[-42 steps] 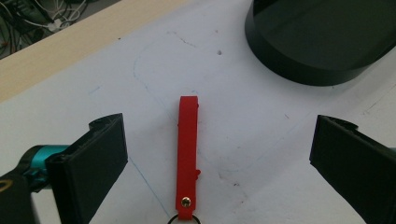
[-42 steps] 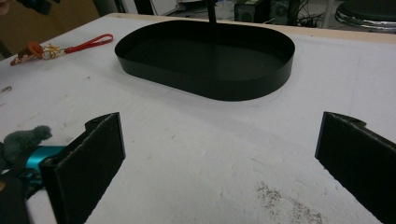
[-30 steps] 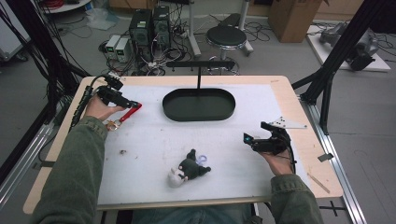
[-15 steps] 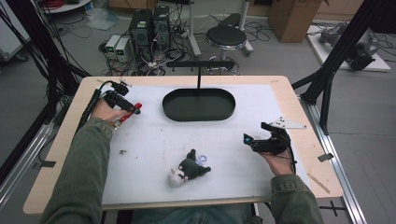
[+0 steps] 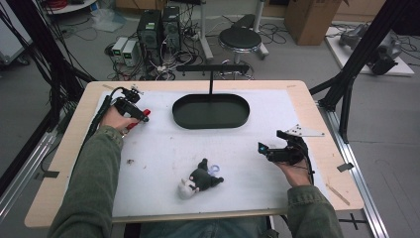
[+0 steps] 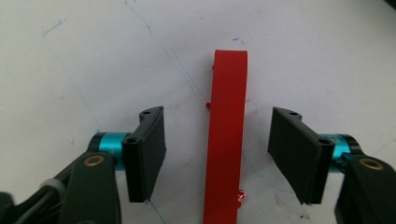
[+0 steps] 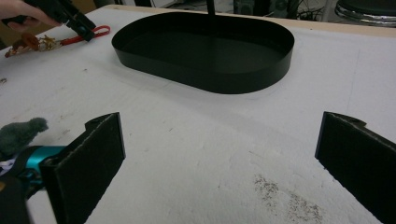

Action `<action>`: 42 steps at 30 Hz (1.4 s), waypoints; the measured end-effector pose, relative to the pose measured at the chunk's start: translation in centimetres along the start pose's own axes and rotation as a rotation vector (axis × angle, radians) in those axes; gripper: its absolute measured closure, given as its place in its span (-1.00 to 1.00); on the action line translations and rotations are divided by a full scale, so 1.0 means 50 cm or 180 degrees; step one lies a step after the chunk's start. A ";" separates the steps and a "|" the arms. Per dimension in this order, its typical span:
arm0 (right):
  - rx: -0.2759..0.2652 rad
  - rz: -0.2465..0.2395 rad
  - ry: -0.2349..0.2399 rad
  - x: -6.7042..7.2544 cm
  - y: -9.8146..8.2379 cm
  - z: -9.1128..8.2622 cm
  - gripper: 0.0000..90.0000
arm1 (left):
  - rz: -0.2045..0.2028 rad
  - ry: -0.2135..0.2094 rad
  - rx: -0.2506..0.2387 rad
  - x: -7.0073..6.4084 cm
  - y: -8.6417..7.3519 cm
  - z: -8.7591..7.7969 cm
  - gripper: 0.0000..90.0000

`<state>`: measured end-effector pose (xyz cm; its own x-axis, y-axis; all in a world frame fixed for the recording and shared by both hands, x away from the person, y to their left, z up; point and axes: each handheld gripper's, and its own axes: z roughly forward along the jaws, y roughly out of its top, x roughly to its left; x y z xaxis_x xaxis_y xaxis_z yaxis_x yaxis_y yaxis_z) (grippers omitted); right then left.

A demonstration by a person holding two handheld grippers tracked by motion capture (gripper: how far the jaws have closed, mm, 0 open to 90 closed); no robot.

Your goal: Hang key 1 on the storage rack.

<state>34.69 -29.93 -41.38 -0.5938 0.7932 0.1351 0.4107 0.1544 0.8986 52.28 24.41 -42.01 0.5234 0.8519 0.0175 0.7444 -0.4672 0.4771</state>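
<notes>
The red strap lies flat on the white mat at the far left of the table, running lengthwise straight up the middle of my left gripper view. I've lined the left gripper up so the strap sits between its two black pads — each pad stands clear of a red edge, with white mat showing on both sides. The jaws have just been closing, about half shut by my reading, but they are not pressing on the strap yet. In the right gripper view the strap ends in a loop by what looks like a small brown and gold charm, so I take it for a key strap.

The left hand is tipped downward over the strap, forearm reaching along the table's left side. The right gripper waits on the right side, well apart, its jaws spread wide with nothing between them — aimed across the mat toward the black oval tray. A small dark plush toy lies near the front edge, untouched.
</notes>
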 end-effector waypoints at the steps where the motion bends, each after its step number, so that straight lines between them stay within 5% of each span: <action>1: 0.0000 0.0000 0.0000 0.000 0.000 0.000 -0.99 | 0.0000 0.0000 0.0000 0.000 0.000 0.000 -0.11; 8: 0.0015 0.0013 -0.0013 0.001 0.000 -0.001 -0.99 | 0.0061 0.0130 -0.0018 -0.008 0.001 0.001 0.13; 11: 0.0022 0.0013 -0.0016 0.001 -0.001 -0.001 -0.99 | 0.0138 0.0076 -0.0034 -0.013 0.002 -0.002 0.64; 14: 0.0034 0.0001 -0.0015 0.002 -0.001 -0.001 -0.99 | 0.0207 0.0184 -0.0015 -0.022 0.004 -0.001 0.66; 22: 0.0025 0.0018 -0.0021 0.001 -0.001 -0.002 -0.99 | 0.0078 0.0085 -0.0043 -0.012 0.001 -0.002 0.66; 29: 0.0012 0.0023 -0.0040 0.001 -0.001 -0.004 -0.99 | 0.0148 0.0134 -0.0120 -0.014 0.003 -0.014 0.66; 38: 0.0004 0.0035 -0.0043 0.001 -0.001 -0.005 -0.99 | -0.0121 -0.0132 -0.0506 0.010 0.005 -0.092 0.66; 42: -0.0025 0.0071 -0.0039 0.001 0.000 -0.008 -0.99 | -0.0138 -0.0076 -0.0727 0.009 0.006 -0.135 0.66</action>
<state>34.38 -30.13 -41.19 -0.5760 0.8035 0.1501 0.4183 0.1320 0.8987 49.94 26.28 -35.92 0.5047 0.8629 -0.0267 0.6546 -0.3623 0.6635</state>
